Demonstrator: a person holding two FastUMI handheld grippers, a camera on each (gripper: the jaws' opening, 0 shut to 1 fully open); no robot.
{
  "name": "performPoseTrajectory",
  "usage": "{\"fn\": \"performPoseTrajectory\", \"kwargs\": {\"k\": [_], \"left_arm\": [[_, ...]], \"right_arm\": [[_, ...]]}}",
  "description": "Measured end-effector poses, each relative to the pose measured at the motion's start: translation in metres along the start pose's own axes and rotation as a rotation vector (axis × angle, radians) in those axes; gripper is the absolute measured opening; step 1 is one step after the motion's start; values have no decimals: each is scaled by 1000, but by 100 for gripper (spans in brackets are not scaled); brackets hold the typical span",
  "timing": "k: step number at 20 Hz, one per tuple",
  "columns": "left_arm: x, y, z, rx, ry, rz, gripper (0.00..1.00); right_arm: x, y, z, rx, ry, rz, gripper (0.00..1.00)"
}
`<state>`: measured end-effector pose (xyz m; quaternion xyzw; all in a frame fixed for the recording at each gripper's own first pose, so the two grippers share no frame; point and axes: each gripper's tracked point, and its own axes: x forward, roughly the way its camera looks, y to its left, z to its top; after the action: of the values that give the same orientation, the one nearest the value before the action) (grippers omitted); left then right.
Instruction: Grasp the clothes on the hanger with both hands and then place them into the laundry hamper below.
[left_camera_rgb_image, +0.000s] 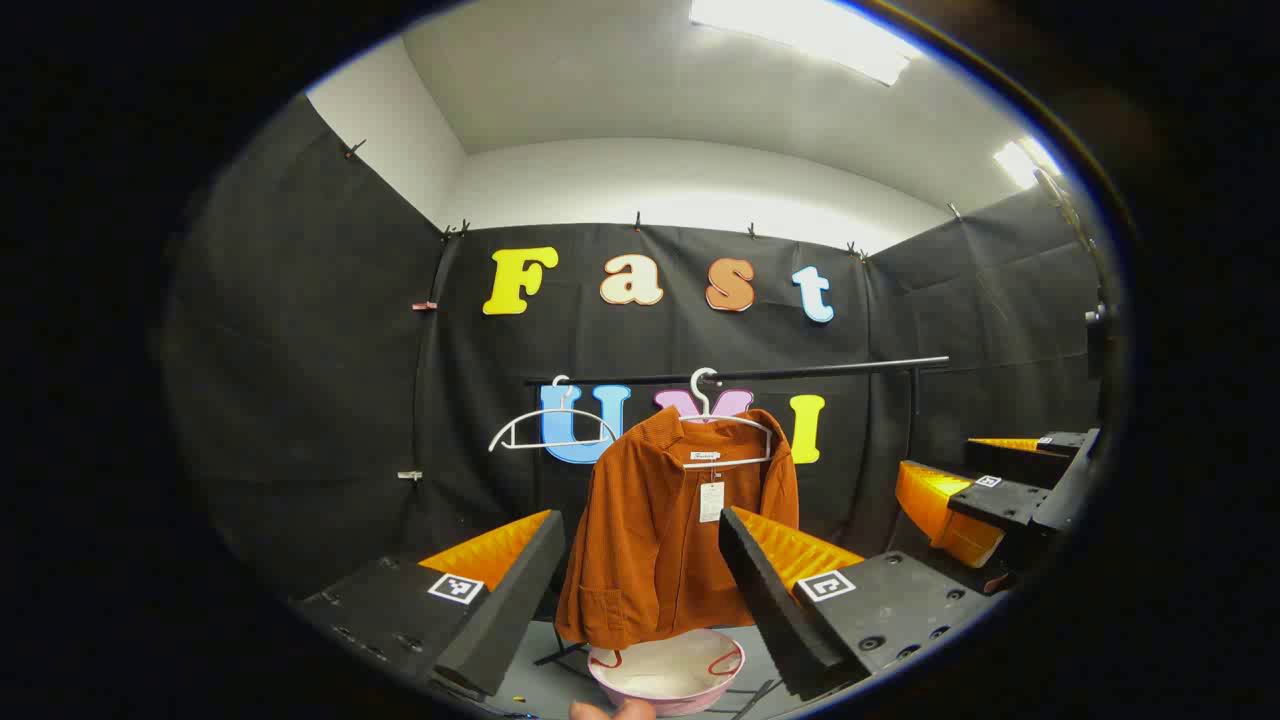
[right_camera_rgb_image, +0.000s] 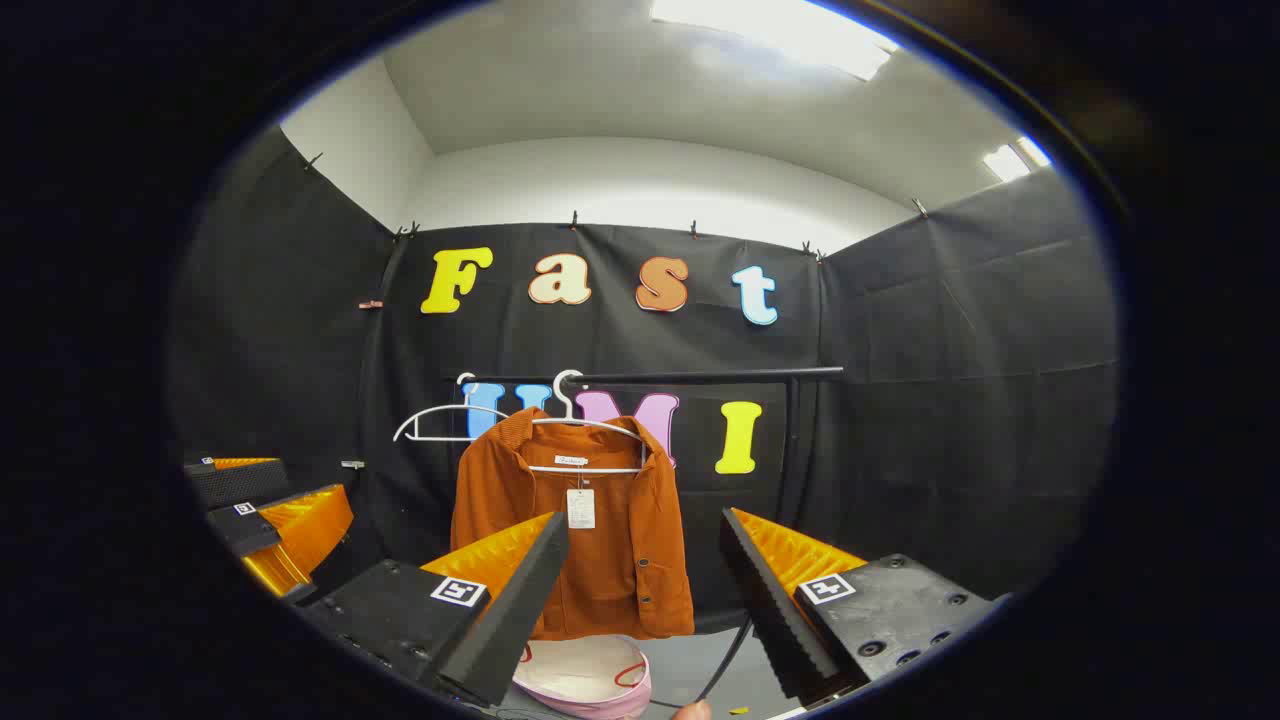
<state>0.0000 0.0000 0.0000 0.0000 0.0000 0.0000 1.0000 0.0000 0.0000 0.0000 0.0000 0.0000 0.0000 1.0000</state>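
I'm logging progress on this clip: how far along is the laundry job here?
Nothing looks done: the orange jacket hangs on its white hanger on the rail, and the pink hamper below holds no clothing. In hand: the left hand-held gripper and right hand-held gripper face the jacket, open, short of it. Left: gripping the jacket, lifting it off, lowering it into the hamper.

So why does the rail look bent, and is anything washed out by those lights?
Left gripper view: the fisheye lens bows the rail and wall edges; the ceiling light is blown out white, while the orange jacket stays sharp and evenly lit. Right gripper view: same curving, ceiling light glaring, the jacket clear.
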Motion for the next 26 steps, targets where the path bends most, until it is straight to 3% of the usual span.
{"fn": "performPoseTrajectory", "kwargs": {"k": [19, 26], "left_arm": [[-1, 3, -1, -4, 0, 0, 98], [22, -5, -4, 2, 2, -18, 98]], "right_arm": [[-5, -3, -3, -3, 7, -25, 98], [12, -5, -10, -10, 18, -20, 97]]}}
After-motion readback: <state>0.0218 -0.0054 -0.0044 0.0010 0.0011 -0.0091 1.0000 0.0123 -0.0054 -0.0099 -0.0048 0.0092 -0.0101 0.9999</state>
